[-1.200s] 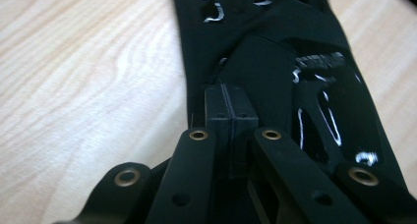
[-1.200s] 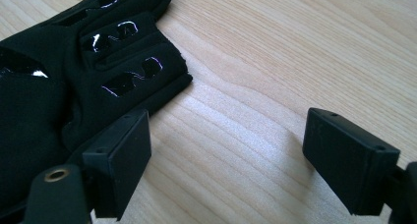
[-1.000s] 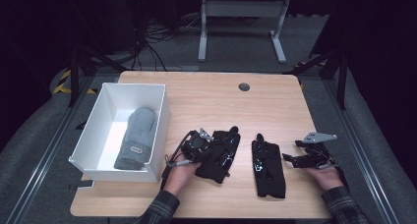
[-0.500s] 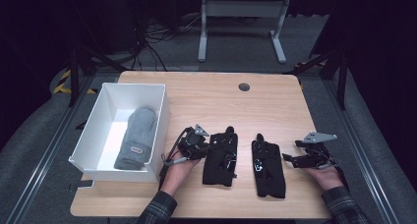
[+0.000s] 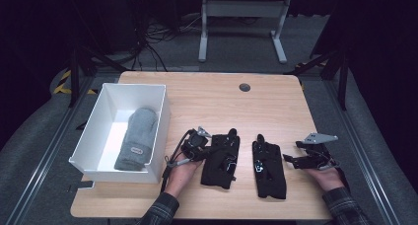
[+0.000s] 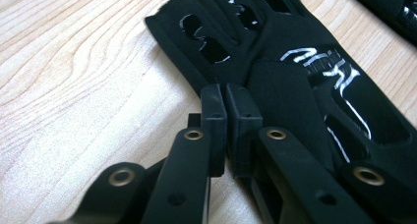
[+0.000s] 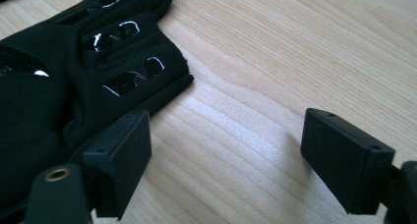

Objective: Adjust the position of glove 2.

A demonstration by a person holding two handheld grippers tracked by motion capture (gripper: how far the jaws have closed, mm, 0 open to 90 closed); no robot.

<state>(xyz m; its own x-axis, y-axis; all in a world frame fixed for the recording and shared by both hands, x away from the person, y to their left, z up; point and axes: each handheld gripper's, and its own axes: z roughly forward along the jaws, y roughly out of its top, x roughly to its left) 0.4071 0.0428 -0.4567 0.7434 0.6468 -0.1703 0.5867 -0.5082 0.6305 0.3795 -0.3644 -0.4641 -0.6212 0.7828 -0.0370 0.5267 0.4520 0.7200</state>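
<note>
Left tongs closed at the left edge of the left black glove, near the front edge of the tabletop; jaws pressed together just after closing. In the left gripper view, hard to tell if any cloth is really pinched between the pads or only touched at the glove edge. Right tongs wide open, holding nothing, resting just right of the right black glove; in the right gripper view only bare wood between the jaws, glove beside the left jaw.

To do this step well: better to check the pinch before lifting, to take a full fold of cloth and not only the thin rim, then to lift slowly so the glove does not slip out.

Around: white box at the left edge, touching nearly the left hand, with a grey mitten inside. High box wall stands in the way: glove must go up and over it. Second glove well apart, no obstacle.
</note>
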